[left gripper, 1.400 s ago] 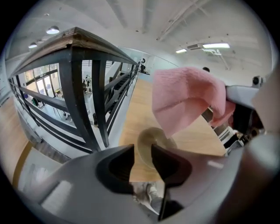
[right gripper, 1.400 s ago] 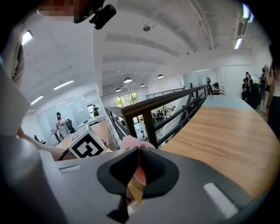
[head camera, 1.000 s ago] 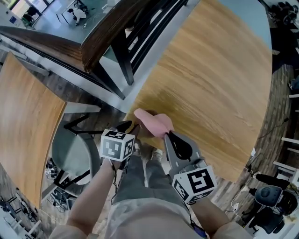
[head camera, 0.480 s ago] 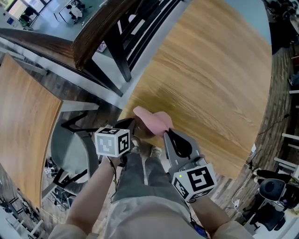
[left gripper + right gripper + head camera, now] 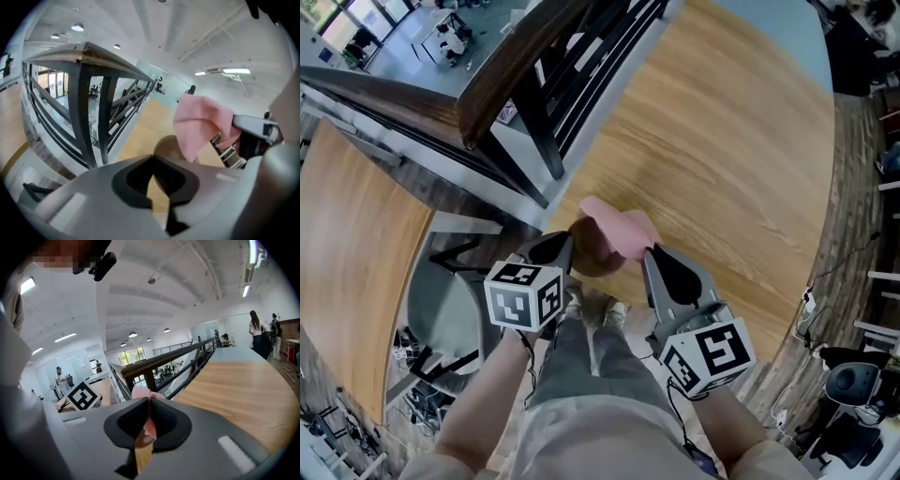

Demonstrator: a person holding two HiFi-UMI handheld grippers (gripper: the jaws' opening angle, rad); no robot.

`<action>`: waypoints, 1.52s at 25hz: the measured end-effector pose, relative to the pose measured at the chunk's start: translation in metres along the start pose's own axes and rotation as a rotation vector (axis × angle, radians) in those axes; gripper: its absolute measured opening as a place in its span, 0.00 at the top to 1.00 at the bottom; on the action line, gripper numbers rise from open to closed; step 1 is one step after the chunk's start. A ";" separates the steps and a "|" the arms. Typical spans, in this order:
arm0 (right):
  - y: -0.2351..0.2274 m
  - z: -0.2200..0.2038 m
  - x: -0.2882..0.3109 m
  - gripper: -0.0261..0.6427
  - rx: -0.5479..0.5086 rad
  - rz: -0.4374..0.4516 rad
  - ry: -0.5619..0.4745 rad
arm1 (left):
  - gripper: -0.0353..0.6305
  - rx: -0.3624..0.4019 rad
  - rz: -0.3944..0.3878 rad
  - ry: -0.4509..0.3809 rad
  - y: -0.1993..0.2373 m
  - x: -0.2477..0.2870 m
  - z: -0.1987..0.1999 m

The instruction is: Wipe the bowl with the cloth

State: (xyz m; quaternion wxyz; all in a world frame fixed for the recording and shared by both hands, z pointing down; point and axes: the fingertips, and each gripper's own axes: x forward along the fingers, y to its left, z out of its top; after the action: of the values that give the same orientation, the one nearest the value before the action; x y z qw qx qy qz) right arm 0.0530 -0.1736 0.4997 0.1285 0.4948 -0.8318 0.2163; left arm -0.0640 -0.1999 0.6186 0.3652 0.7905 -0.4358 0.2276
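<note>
A round wooden desk (image 5: 722,169) beside a dark railing (image 5: 534,84) forms the setting, seen from above. The brown bowl (image 5: 592,251) lies at the desk's near edge, on the side closest to the person; whether it rests on the wood or hangs clear of it cannot be told. The pink cloth (image 5: 623,230) drapes against the bowl's far right side, touching it. The left gripper (image 5: 564,246) has just been closing, and its fingers now stand almost together, apparently pinching the bowl's thin rim. The right gripper (image 5: 652,253) has its fingers clamped on a fold of the cloth. Likely hazards: the bowl is held by one narrow bite of rim at the desk's edge, so wiping pressure could pivot it or slip it free over that edge. The small fold of cloth could likewise pull out of the right fingers.
</note>
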 end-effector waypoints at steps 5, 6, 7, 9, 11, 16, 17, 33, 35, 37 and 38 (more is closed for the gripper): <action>0.014 0.047 -0.022 0.94 -0.054 0.022 -0.082 | 0.93 0.108 0.007 -0.072 -0.030 -0.037 0.035; 0.020 0.057 -0.027 0.94 -0.070 0.034 -0.096 | 0.93 0.122 0.005 -0.088 -0.037 -0.046 0.041; 0.027 0.066 -0.033 0.94 -0.089 0.046 -0.111 | 0.93 0.134 0.001 -0.107 -0.044 -0.055 0.048; 0.040 0.085 -0.044 0.94 -0.135 0.066 -0.144 | 0.93 0.161 -0.005 -0.151 -0.060 -0.075 0.064; 0.052 0.102 -0.055 0.94 -0.180 0.083 -0.171 | 0.93 0.191 -0.010 -0.195 -0.076 -0.094 0.080; 0.083 0.123 -0.074 0.94 -0.273 0.123 -0.185 | 0.93 0.256 -0.008 -0.279 -0.106 -0.138 0.107; 0.088 0.124 -0.076 0.94 -0.291 0.128 -0.182 | 0.93 0.273 -0.002 -0.294 -0.110 -0.146 0.112; 0.111 0.124 -0.080 0.94 -0.538 0.087 -0.070 | 0.94 0.659 0.136 -0.384 -0.167 -0.206 0.130; 0.110 0.125 -0.081 0.94 -0.542 0.077 -0.069 | 0.94 0.682 0.148 -0.390 -0.169 -0.209 0.131; 0.107 0.126 -0.082 0.94 -0.542 0.055 -0.069 | 0.94 0.688 0.149 -0.393 -0.172 -0.213 0.132; 0.106 0.126 -0.083 0.94 -0.535 0.044 -0.072 | 0.94 0.686 0.146 -0.395 -0.174 -0.215 0.132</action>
State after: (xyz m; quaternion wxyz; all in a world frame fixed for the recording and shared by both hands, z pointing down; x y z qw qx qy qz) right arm -0.0005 -0.1273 0.3294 0.2204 0.4325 -0.8739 -0.0263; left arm -0.0208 -0.1287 0.3238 -0.0279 0.8620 -0.4514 0.2291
